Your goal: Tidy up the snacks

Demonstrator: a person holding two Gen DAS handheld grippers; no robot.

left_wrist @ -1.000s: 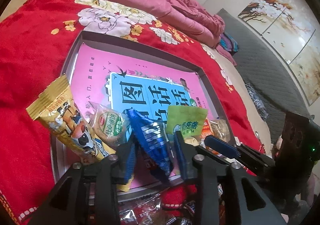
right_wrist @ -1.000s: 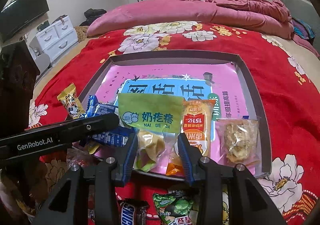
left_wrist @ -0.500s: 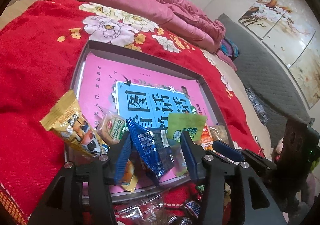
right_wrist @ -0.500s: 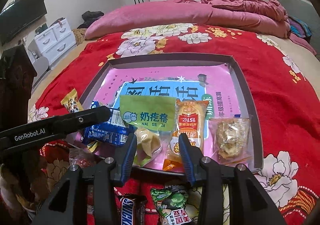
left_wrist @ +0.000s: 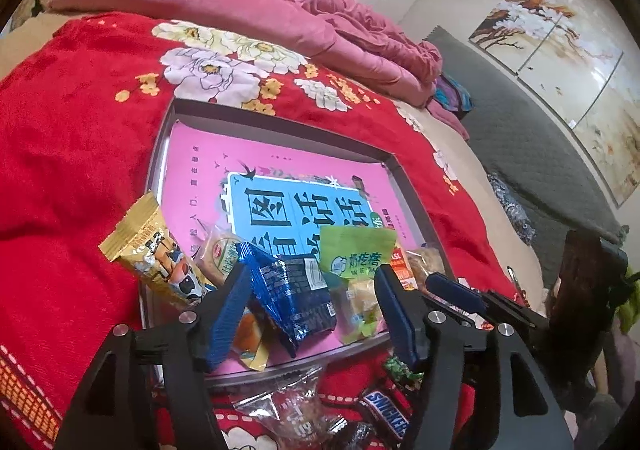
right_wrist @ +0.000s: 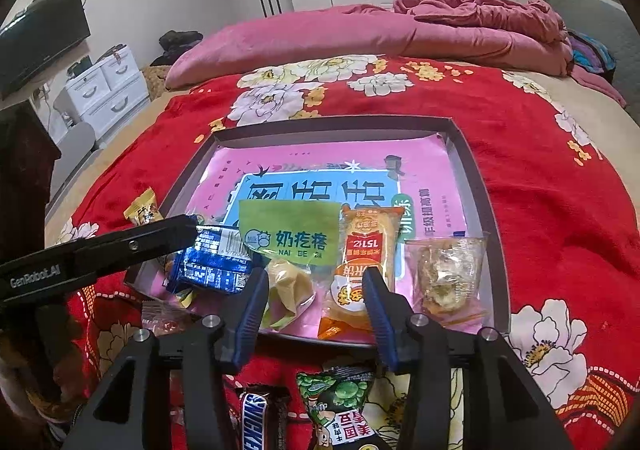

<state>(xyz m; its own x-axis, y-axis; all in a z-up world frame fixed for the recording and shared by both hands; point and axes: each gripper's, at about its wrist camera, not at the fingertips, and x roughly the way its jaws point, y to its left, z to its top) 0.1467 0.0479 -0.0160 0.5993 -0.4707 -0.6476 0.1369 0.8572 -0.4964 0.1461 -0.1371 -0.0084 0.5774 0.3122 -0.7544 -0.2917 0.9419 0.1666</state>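
A grey tray point(left_wrist: 280, 126) lined with a pink and blue printed sheet lies on the red floral bedspread. My left gripper point(left_wrist: 312, 274) hovers over its near edge, jaws opening. The blue foil packet point(left_wrist: 292, 298) lies between the fingers, and the right pad is well clear of it. My right gripper point(right_wrist: 314, 282) is beside it, jaws also opening. The green-topped packet point(right_wrist: 288, 238) rests in the tray point(right_wrist: 332, 122) between the fingers, not pinched. In the right wrist view, one of the left gripper's fingers point(right_wrist: 132, 246) reaches over the blue foil packet point(right_wrist: 212, 266).
An orange packet point(right_wrist: 366, 250), a clear cake packet point(right_wrist: 444, 274) and a round cake packet point(left_wrist: 222, 254) are in the tray. A yellow cow packet point(left_wrist: 156, 254) leans on its left rim. A Snickers bar point(right_wrist: 252, 418), a green pea packet point(right_wrist: 344, 406) and a clear packet point(left_wrist: 296, 406) lie on the bedspread.
The left jaws have spread wide and the blue foil packet has dropped from their grip into the tray. The right jaws have widened slightly around the green-topped packet.
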